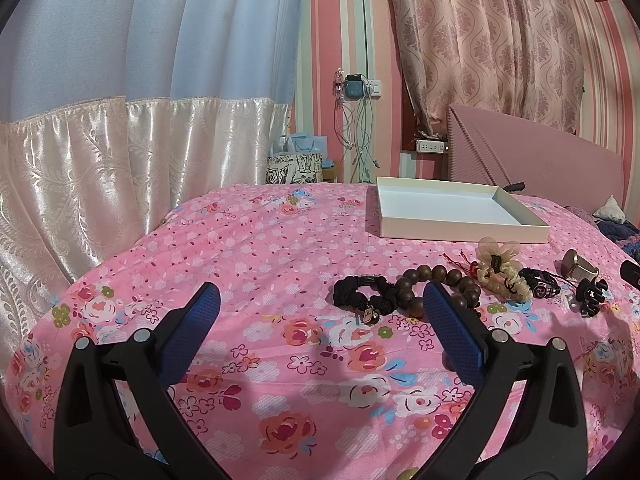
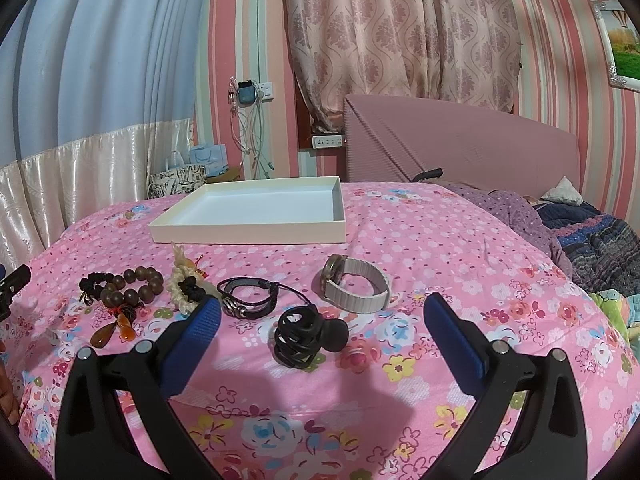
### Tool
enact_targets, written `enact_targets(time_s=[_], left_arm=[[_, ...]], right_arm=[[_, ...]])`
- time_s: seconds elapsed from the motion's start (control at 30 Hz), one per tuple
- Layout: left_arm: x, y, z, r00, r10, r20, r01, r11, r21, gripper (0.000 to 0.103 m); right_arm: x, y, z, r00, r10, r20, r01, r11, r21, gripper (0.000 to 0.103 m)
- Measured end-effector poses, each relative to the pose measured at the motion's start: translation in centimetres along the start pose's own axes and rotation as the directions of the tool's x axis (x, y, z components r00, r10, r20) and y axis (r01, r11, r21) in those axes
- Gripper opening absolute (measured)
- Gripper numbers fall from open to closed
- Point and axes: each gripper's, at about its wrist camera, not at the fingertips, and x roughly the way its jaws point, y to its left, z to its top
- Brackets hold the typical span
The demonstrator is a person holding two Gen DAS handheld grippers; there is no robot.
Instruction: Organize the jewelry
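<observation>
Here both grippers' fingers hang spread above bare bedspread, white tray beyond.

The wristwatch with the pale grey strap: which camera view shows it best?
The right wrist view: the wristwatch with the pale grey strap lies whole near the centre. The left wrist view shows it small, near the right edge.

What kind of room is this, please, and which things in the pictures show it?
Most likely a bedroom in a home. The jewelry lies on a bed with a pink floral bedspread, a padded pink headboard stands behind it, and patterned curtains hang against a striped wall.
</observation>
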Motion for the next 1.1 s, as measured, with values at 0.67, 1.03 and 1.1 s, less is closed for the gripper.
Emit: enact_targets(time_s=[0.67,1.03,1.1], left_arm=[[-0.5,0.0,0.1,1.0,0.0,0.001,0.0,1.0,-0.001,0.1],[-0.5,0.0,0.0,1.0,0.0,0.0,0.0,1.0,0.0,0.1],[-0.5,0.0,0.0,1.0,0.0,0.001,0.0,1.0,-0.001,0.1]], right_arm=[[-0.3,-0.4,-0.1,1.0,-0.004,0.015,0.004,1.0,0.011,0.101],[-0.4,-0.4,0.0,1.0,-0.006,0.018,0.006,1.0,0.012,0.101],[-0.4,-0.5,0.1,1.0,-0.01,0.015,0.009,1.0,0.013,0.101]])
